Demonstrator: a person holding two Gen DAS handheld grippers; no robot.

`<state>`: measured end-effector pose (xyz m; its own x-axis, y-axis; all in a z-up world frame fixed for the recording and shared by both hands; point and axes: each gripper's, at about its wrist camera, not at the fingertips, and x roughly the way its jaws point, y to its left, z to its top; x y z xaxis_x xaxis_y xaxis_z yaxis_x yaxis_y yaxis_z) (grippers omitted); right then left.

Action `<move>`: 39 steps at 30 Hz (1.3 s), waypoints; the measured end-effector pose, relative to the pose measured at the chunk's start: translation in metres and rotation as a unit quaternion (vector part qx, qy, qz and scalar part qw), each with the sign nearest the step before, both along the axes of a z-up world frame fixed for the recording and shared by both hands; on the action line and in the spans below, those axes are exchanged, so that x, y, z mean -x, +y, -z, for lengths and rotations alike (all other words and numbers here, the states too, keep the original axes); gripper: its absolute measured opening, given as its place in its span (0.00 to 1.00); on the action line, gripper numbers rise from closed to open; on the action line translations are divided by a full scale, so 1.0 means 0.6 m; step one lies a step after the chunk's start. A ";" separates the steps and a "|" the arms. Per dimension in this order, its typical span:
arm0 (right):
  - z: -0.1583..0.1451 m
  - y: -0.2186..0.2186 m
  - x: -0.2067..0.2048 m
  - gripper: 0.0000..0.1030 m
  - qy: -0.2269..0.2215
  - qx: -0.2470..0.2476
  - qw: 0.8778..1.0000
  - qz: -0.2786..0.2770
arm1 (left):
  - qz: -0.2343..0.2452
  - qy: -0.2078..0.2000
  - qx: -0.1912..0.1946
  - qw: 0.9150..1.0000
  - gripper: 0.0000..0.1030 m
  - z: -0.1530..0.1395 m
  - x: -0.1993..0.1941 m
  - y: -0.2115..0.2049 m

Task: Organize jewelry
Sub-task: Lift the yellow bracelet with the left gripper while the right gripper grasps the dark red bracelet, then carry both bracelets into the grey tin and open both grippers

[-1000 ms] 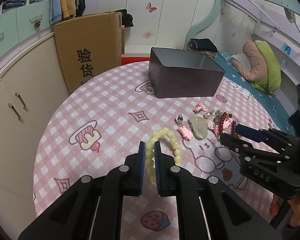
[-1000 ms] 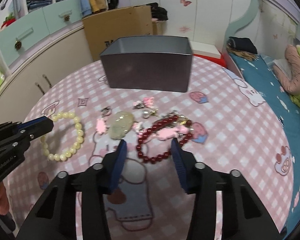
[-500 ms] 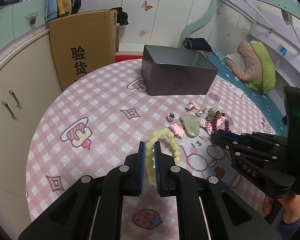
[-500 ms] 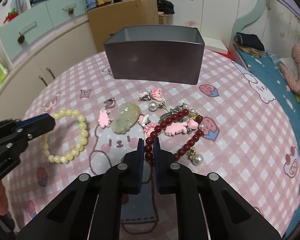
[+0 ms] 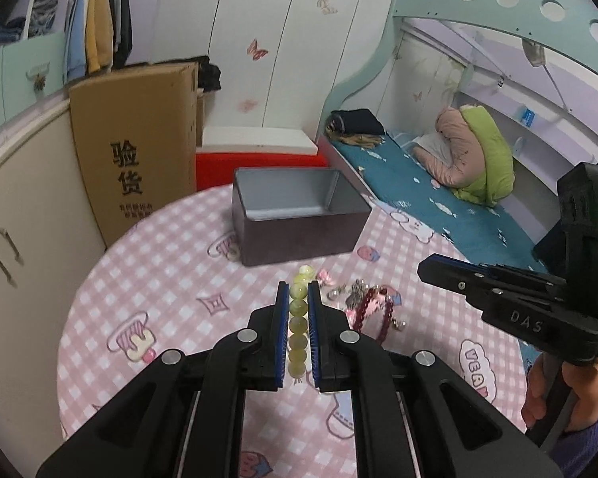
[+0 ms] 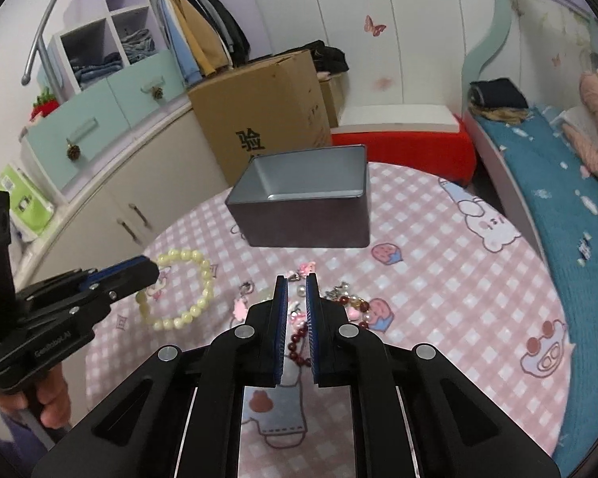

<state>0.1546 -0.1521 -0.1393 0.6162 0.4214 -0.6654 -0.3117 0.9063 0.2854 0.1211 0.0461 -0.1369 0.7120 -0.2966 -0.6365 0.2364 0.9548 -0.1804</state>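
One dark open box [image 5: 299,215] stands on the round table [image 5: 147,279] with its pink checked cloth, and serves here as the landmark. Two bracelets are in play. The one yellow-green bead bracelet [image 5: 298,324] is clamped between the blue pads of the left gripper [image 5: 298,290], on the near side of the box and slightly to its left in the right wrist view, where the ring of beads [image 6: 187,290] hangs from the tip above the cloth. The one dark red bead bracelet [image 6: 299,340] runs between the pads of the right gripper [image 6: 297,285], which are drawn together on it, also on the near side of the box. The rest of that strand lies among a small heap of pink charms and pearls [image 6: 331,298] just in front of the box; their number cannot be counted through the blur. One cardboard carton [image 5: 135,159] stands behind the box, off the table, and one red seat [image 6: 402,147] beside it. A hand [image 5: 546,394] grips each gripper's handle.
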 end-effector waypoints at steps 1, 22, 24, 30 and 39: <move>0.012 0.006 -0.005 0.12 0.015 0.021 1.000 0.000 | -0.001 0.001 0.000 1.000 0.08 0.000 0.001 0.000; 0.129 0.089 -0.013 0.38 0.056 0.105 0.993 -0.010 | -0.005 0.041 -0.009 0.999 0.08 0.052 0.010 0.003; 0.131 0.093 -0.013 0.28 0.047 0.123 0.991 -0.005 | -0.004 0.042 -0.007 0.999 0.07 0.052 0.009 0.003; 0.131 0.071 -0.021 0.08 0.053 0.099 0.994 -0.010 | -0.001 0.038 -0.005 0.999 0.07 0.049 0.008 0.000; 0.040 0.028 -0.004 0.08 0.010 0.025 1.000 -0.012 | 0.022 0.012 0.022 0.999 0.07 0.004 -0.001 -0.001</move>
<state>0.1568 -0.1351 -0.1631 0.5932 0.4020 -0.6975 -0.3274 0.9120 0.2471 0.1217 0.0457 -0.1391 0.6823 -0.3544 -0.6394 0.2725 0.9349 -0.2273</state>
